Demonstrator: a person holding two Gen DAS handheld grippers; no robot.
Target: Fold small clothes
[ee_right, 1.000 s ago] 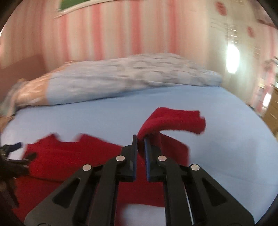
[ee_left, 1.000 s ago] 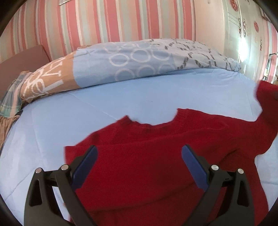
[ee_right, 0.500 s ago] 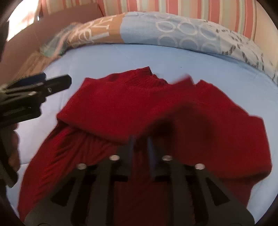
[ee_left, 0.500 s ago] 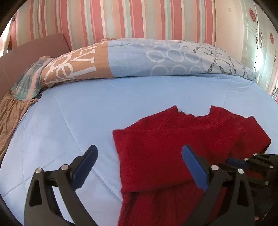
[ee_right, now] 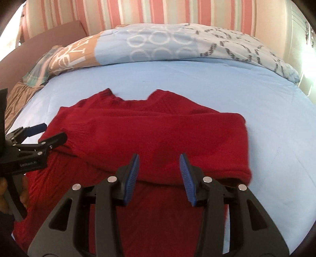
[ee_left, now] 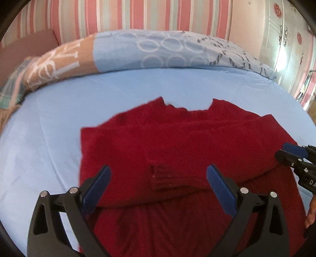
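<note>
Hovering over the red sweater (ee_right: 150, 138) with both claws, neither gripping anything. Right claw (ee_right: 160, 174) sits nearest, above the sweater's lower-middle; jaws partway apart and opening, only cloth below them, nothing pinched, which reads as a release right after laying a sleeve. Left claw (ee_left: 158, 189) has jaws wide apart, empty, above the sweater's left half, just short of a ribbed cuff (ee_left: 164, 178) lying on the body. Sweater lies flat on the blue bed sheet (ee_right: 276, 122), neckline on its far side. Both sleeves look folded inward across the chest, so the shape is roughly a rectangle; probably done to narrow it before the bottom-to-top fold. Hem side sits closest to the claws and looks rumpled, likely the next grab point. Beyond the sweater's neckline: bare sheet, then a rolled patterned duvet (ee_right: 158, 43) against the striped wall (ee_right: 138, 11).
</note>
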